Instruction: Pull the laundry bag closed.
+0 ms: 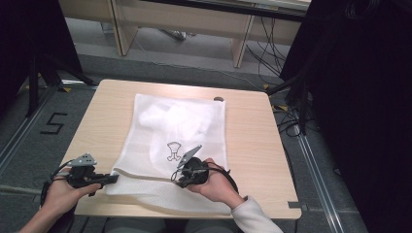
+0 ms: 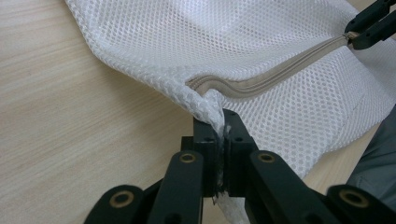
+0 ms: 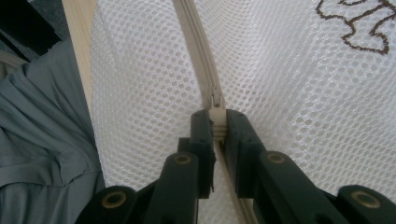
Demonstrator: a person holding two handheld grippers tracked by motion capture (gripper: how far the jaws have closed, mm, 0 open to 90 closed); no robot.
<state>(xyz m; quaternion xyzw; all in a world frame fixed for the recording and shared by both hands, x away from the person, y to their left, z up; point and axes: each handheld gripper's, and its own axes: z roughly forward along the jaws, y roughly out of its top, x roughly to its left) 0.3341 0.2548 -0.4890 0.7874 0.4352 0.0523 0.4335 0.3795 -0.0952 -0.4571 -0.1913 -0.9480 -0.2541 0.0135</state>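
Note:
A white mesh laundry bag [image 1: 175, 141] with a small brown printed figure [image 1: 173, 150] lies flat on the wooden table [image 1: 252, 141], something white inside it. A beige zipper [image 2: 275, 77] runs along its near edge. My left gripper [image 1: 115, 178] is shut on the bag's near left corner [image 2: 212, 109], the mesh pinched between its jaws. My right gripper [image 1: 180, 180] is shut on the zipper pull [image 3: 215, 122] about midway along the near edge. In the left gripper view the right gripper's jaws [image 2: 369, 25] appear at the top right, on the zipper.
The near table edge runs just under both hands. Grey trousers [image 3: 42, 154] show below that edge. A small dark disc [image 1: 218, 99] lies at the bag's far right corner. Cables and black stands crowd the floor on both sides.

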